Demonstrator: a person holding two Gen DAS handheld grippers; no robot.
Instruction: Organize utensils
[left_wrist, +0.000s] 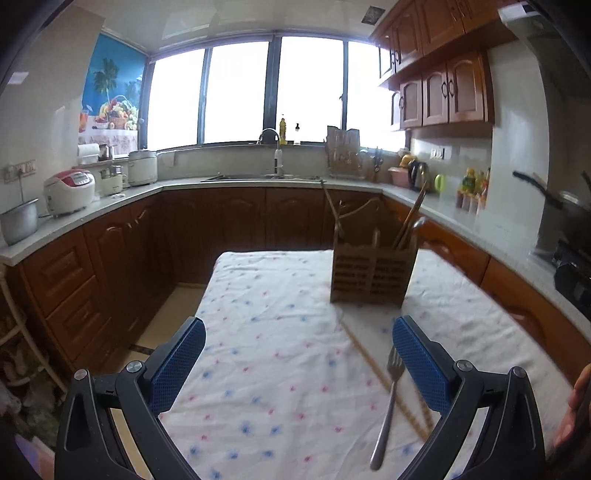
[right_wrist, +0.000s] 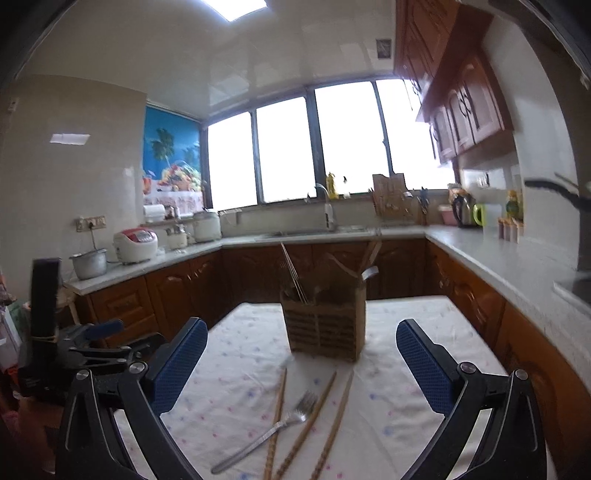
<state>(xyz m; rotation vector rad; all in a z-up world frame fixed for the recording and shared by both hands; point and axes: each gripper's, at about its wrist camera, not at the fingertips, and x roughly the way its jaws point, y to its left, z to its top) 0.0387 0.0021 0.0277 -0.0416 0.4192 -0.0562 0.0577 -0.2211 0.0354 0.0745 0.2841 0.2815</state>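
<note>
A wooden slatted utensil holder (left_wrist: 373, 275) stands on the far part of the table and holds chopsticks and a spoon; it also shows in the right wrist view (right_wrist: 325, 328). A metal fork (right_wrist: 266, 435) lies on the cloth among three wooden chopsticks (right_wrist: 308, 428). In the left wrist view the fork (left_wrist: 388, 402) lies by the right finger, with chopsticks (left_wrist: 373, 363) beside it. My left gripper (left_wrist: 299, 350) is open and empty above the cloth. My right gripper (right_wrist: 301, 354) is open and empty above the fork and chopsticks.
The table wears a white floral cloth (left_wrist: 277, 332). The left gripper's body (right_wrist: 74, 350) shows at the left of the right wrist view. Brown cabinets and a grey counter (left_wrist: 110, 199) with rice cookers, a sink and a kettle ring the table.
</note>
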